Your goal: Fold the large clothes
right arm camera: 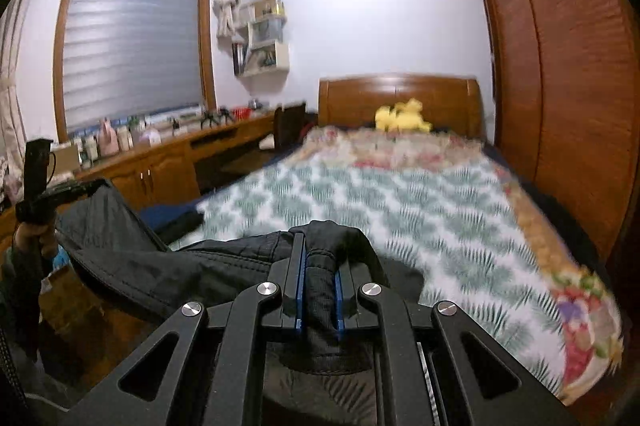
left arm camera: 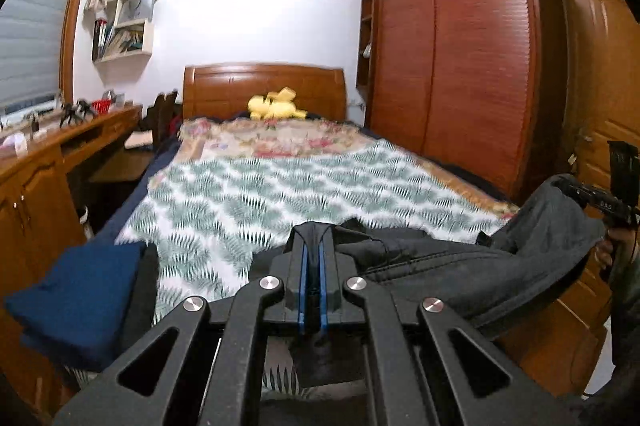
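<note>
A large dark grey padded garment (left arm camera: 460, 266) hangs stretched between my two grippers, above the near end of the bed. My left gripper (left arm camera: 313, 232) is shut on one edge of it, with a thin fold of cloth pinched between the blue pads. In the right wrist view, my right gripper (right arm camera: 319, 250) is shut on a thicker bunched fold of the garment (right arm camera: 180, 266). The right gripper (left arm camera: 580, 193) also shows at the right edge of the left wrist view. The left gripper (right arm camera: 76, 187) shows at the left edge of the right wrist view. The cloth sags between the two.
The bed (left arm camera: 280, 193) has a green leaf-pattern sheet, with a yellow plush toy (left arm camera: 274, 105) at the headboard. A folded blue cloth (left arm camera: 80, 290) lies at the bed's near left corner. A wooden desk (right arm camera: 168, 153) runs along the left and a tall wardrobe (left arm camera: 460, 65) stands on the right.
</note>
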{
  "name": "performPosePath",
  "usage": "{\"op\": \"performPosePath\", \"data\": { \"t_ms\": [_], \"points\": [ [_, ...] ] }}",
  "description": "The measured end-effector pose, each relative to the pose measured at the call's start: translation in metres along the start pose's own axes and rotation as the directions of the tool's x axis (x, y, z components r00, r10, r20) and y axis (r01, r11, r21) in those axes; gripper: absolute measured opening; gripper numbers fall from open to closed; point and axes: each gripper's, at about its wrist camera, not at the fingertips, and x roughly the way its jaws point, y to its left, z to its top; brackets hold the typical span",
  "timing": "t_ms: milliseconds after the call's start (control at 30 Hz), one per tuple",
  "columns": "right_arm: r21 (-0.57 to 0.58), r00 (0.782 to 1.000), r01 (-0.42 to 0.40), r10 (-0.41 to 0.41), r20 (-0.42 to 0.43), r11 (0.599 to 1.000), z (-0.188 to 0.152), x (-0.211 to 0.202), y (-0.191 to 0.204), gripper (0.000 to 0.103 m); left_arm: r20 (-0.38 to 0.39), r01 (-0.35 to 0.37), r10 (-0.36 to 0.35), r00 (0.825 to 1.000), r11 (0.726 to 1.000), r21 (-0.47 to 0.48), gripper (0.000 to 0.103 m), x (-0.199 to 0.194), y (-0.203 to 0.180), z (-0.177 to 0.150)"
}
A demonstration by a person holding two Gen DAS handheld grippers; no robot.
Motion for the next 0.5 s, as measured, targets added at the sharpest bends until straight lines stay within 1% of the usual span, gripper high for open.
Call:
{"op": "performPosePath", "data": {
  "t_ms": [67,133,267,333,367,400,500],
  "points": [
    [0.008,0.999,0.007,-0.007,-0.044,1.000,-0.013,0.009,-0.003,0.011,-0.032,-0.003,0.002,0.999,1.000,-0.014,0.005,0.010,0.001,-0.008],
    [0.021,0.997,0.011,-0.009,-0.074,1.000,-0.018,0.020,-0.008,0.011,-0.062,-0.003,0.001,0.998,1.000,-0.028,0.005,0.024,0.005,-0.016],
    [0.035,0.995,0.011,-0.007,-0.099,0.999,-0.023,0.041,-0.017,0.012,-0.095,-0.005,0.002,0.995,0.999,-0.036,0.005,0.049,0.011,-0.023],
    [0.044,0.994,0.012,-0.007,-0.113,0.999,-0.023,0.063,-0.020,0.012,-0.118,-0.010,0.006,0.993,0.999,-0.033,0.005,0.066,0.012,-0.025],
    [0.049,0.993,0.020,-0.014,-0.120,0.999,-0.023,0.077,-0.027,0.012,-0.125,-0.009,0.004,0.992,0.999,-0.035,0.005,0.074,0.013,-0.026],
    [0.050,0.992,0.034,-0.028,-0.125,0.998,-0.018,0.092,-0.025,0.012,-0.129,-0.007,0.002,0.992,0.999,-0.041,0.005,0.087,0.014,-0.024],
    [-0.005,0.984,0.109,-0.108,-0.141,0.994,-0.001,0.124,-0.027,0.012,-0.113,-0.030,0.025,0.993,0.999,-0.036,0.005,0.114,0.016,-0.014]
  ]
}}
